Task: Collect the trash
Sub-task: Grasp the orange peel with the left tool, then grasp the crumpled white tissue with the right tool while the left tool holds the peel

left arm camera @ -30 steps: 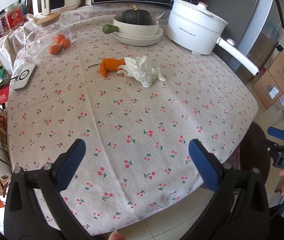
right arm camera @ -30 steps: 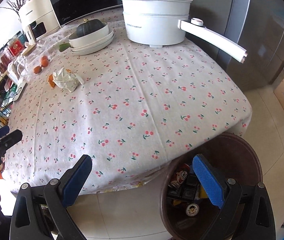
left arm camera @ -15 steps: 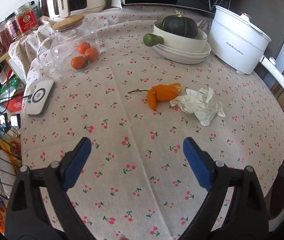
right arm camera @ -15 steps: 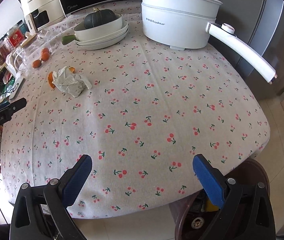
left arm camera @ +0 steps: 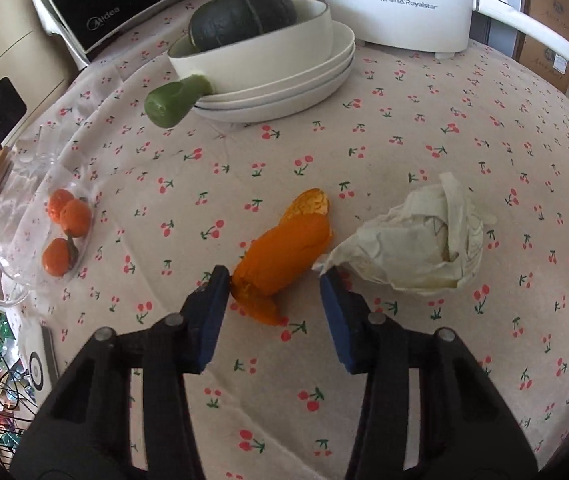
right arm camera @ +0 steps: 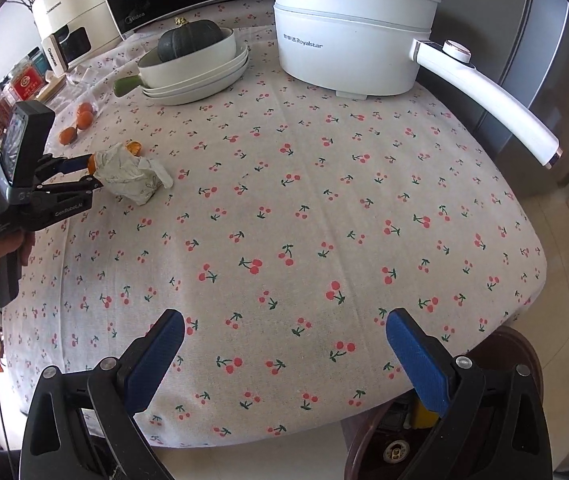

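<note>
Left gripper (left arm camera: 274, 284) jaws parted around the near end of the curled orange peel (left arm camera: 284, 258) — left pad touching it, not clamped. Crumpled white paper wad (left arm camera: 412, 240) lies just beside the peel at 3 o'clock. Right gripper (right arm camera: 282, 336) jaws wide, empty — over the near edge of the cherry-print tablecloth (right arm camera: 324, 200).

Matt cloth tablecloth (left arm camera: 404, 128), crumpled paper wad (left arm camera: 416, 240), glossy plastic pot (right arm camera: 348, 40), clear glass jar (left arm camera: 24, 216).

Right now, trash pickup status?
Done: nothing lifted from the table. In hand: left claw open, straddling the orange peel, left finger touching it. Right claw open, empty, near the bin, which holds some items. Left: peel, then crumpled tissue.
</note>
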{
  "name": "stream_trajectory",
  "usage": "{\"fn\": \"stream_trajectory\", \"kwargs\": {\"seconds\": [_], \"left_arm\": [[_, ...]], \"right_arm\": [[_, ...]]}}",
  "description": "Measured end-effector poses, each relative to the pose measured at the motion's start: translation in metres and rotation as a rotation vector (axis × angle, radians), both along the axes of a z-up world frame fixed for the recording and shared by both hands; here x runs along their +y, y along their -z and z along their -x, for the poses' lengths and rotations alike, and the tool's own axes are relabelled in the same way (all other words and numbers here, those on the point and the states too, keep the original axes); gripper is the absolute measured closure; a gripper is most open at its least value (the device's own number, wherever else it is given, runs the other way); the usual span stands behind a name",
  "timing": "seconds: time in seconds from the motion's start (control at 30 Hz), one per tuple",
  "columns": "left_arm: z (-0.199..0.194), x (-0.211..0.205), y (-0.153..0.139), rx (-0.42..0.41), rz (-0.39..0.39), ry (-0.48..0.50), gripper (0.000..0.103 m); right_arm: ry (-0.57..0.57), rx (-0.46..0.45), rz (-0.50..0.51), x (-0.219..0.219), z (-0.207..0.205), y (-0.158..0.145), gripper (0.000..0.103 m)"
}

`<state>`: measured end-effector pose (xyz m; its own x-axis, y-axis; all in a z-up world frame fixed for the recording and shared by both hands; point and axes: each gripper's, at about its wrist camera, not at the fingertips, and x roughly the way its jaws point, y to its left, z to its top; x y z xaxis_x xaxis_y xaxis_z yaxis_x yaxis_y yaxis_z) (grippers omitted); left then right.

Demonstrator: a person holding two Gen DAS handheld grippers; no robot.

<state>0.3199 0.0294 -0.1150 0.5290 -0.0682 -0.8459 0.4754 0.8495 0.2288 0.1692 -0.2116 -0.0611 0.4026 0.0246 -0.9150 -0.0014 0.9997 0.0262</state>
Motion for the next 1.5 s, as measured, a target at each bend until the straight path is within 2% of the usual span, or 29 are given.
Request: {"fn": "stream_trajectory", "kwargs": {"seconds": [0.07, 0.1, 0.23, 0.37, 0.5, 0.73, 0.83, 0.93, 1.0, 1.2, 1.3, 1.37, 1.4, 1.43, 1.47, 1.5], "left_arm": [[-0.001, 0.000, 0.002, 0.014, 0.032, 0.001, 0.062], [-0.002, 0.003, 0.003, 0.048, 0.073, -0.003, 0.080], [0.009, 0.009, 0.001, 0.097, 0.192, -0.050, 0.087], [0.033, 0.020, -0.007, 0.118, 0.280, -0.145, 0.089], [0.065, 0.033, -0.016, 0.137, 0.292, -0.240, 0.090], [0.112, 0.073, -0.034, 0.148, 0.308, -0.399, 0.092], [0.133, 0.089, -0.046, 0.142, 0.340, -0.455, 0.092], [0.149, 0.107, -0.052, 0.135, 0.407, -0.510, 0.092], [0.157, 0.115, -0.052, 0.136, 0.433, -0.531, 0.092], [0.167, 0.122, -0.050, 0.115, 0.444, -0.541, 0.092], [0.170, 0.126, -0.047, 0.111, 0.448, -0.555, 0.092], [0.173, 0.128, -0.048, 0.105, 0.449, -0.560, 0.092], [0.174, 0.126, -0.049, 0.099, 0.448, -0.556, 0.092], [0.175, 0.125, -0.051, 0.090, 0.447, -0.550, 0.092], [0.176, 0.123, -0.054, 0.081, 0.447, -0.543, 0.092], [0.177, 0.121, -0.056, 0.072, 0.447, -0.537, 0.092]], "right_arm": [[-0.005, 0.000, 0.001, 0.001, -0.001, 0.000, 0.001], [-0.007, 0.001, 0.005, 0.002, -0.001, 0.001, 0.001], [-0.014, -0.001, 0.013, 0.006, -0.001, 0.002, 0.001], [-0.010, -0.009, 0.001, 0.010, 0.000, 0.002, 0.001], [-0.017, 0.007, -0.029, 0.022, -0.003, 0.007, 0.001], [-0.053, 0.002, -0.174, 0.067, -0.027, 0.007, 0.001], [-0.050, 0.005, -0.236, 0.086, -0.040, 0.012, 0.001], [-0.035, 0.004, -0.260, 0.101, -0.050, 0.021, 0.001], [-0.022, 0.006, -0.251, 0.109, -0.056, 0.028, 0.001], [0.010, 0.013, -0.264, 0.125, -0.071, 0.047, 0.003], [0.003, 0.027, -0.214, 0.133, -0.073, 0.058, 0.018], [-0.006, 0.034, -0.181, 0.136, -0.071, 0.061, 0.035], [-0.016, 0.026, -0.181, 0.136, -0.069, 0.060, 0.040], [-0.027, 0.022, -0.197, 0.136, -0.066, 0.057, 0.052], [-0.041, 0.020, -0.209, 0.135, -0.064, 0.054, 0.059], [-0.052, 0.017, -0.209, 0.133, -0.060, 0.049, 0.061]]}}
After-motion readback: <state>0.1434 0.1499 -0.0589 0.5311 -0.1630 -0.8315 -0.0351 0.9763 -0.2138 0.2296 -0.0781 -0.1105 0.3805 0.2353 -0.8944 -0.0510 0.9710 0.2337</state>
